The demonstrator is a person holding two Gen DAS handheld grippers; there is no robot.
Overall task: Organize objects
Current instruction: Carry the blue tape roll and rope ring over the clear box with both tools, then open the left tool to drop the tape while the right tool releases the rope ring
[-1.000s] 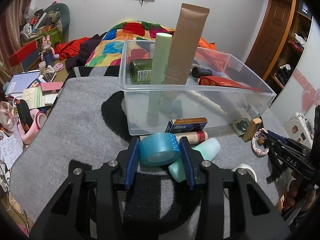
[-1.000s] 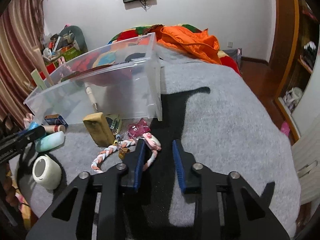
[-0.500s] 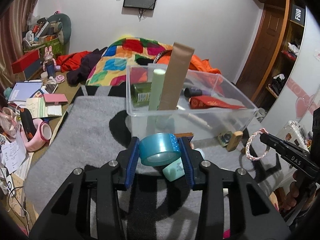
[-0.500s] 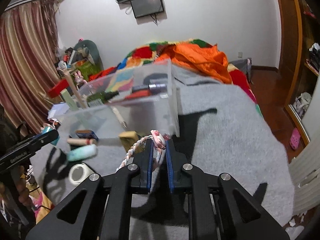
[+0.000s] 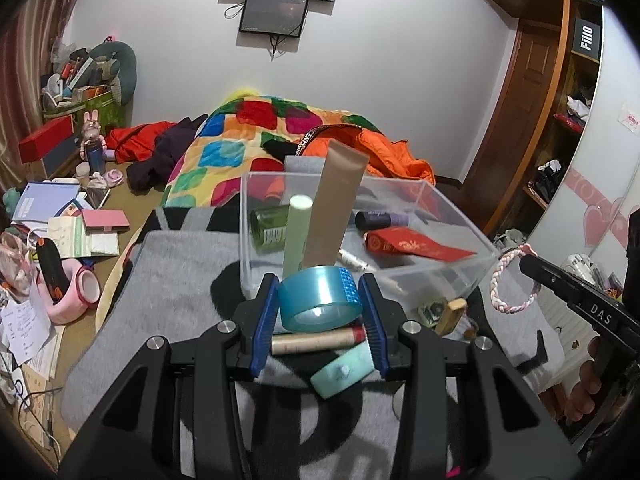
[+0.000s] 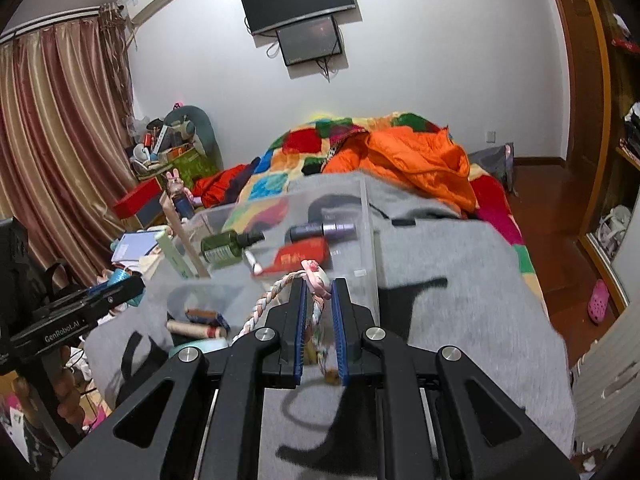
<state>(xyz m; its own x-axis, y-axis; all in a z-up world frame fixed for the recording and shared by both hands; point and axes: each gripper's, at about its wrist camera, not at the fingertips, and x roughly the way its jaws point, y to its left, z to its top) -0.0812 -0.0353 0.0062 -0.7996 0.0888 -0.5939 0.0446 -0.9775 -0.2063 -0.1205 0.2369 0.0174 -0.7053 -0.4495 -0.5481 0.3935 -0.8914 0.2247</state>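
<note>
My left gripper (image 5: 322,308) clamps the stiff, light translucent blue tape roll (image 5: 318,302) across its flat sides; my right gripper (image 6: 319,312) pinches the limp pink-and-white braided cord loop (image 6: 260,307), likely to swing. Both hang before the clear plastic bin (image 5: 452,216).

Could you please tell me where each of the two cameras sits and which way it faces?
Left wrist: on the left gripper, looking forward and down along its fingers, shut on the blue tape roll, towards the clear bin; the right gripper enters at right.
Right wrist: on the right gripper, shut on the braided bracelet, facing the bin from its other side; the left gripper and a hand show at left.
Shared: bin, bed, wall screens.
</note>
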